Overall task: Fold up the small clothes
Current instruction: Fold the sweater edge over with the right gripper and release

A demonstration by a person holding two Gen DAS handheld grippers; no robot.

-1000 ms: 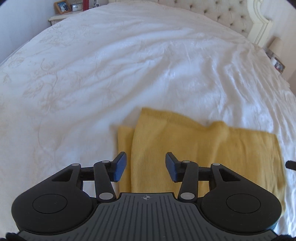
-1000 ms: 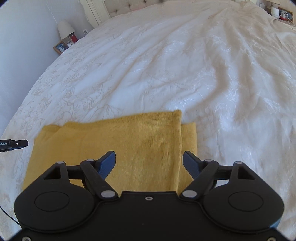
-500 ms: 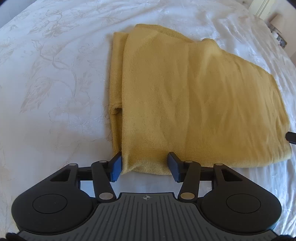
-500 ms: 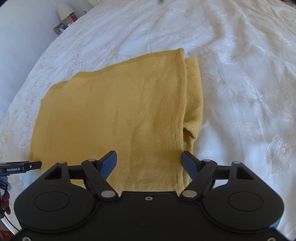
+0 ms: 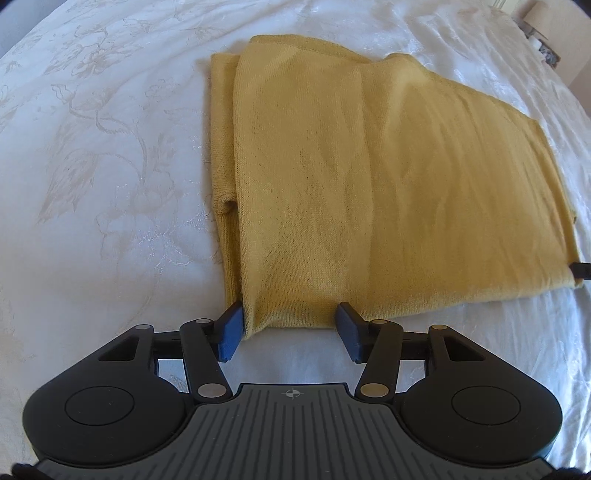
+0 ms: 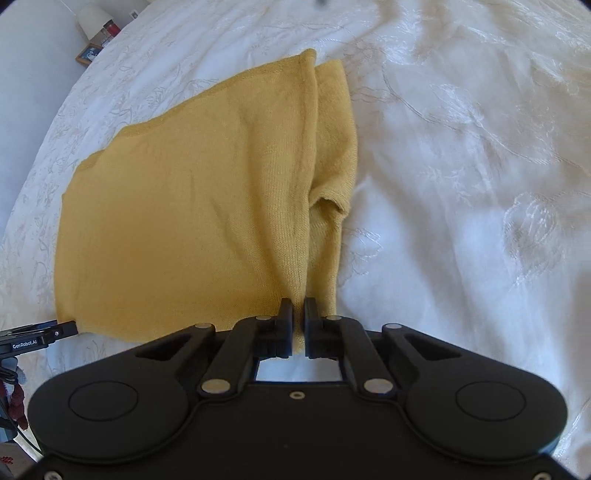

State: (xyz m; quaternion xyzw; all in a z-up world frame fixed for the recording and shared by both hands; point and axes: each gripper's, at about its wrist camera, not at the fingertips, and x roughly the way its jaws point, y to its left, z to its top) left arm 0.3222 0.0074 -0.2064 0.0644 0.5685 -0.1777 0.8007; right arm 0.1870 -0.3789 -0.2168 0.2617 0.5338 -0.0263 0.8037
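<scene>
A mustard-yellow knit garment (image 5: 376, 177) lies folded flat on the white bedspread (image 5: 103, 192), with a sleeve tucked along one side. In the left wrist view my left gripper (image 5: 290, 328) is open, its blue pads straddling the garment's near left corner. In the right wrist view the same garment (image 6: 199, 206) fills the left centre. My right gripper (image 6: 298, 321) is shut on the garment's near right corner at the folded edge. The left gripper's tip (image 6: 55, 332) shows at the far left edge there.
The embroidered white bedspread (image 6: 461, 177) spreads all around the garment. A nightstand with a lamp (image 6: 92, 18) and a framed photo stands at the far left corner. Another lamp (image 5: 535, 14) stands at the far right of the bed.
Both grippers have come down to the garment's near edge. The right gripper's jaws have closed on the garment's corner. The left gripper has stayed open and moved slightly closer.
</scene>
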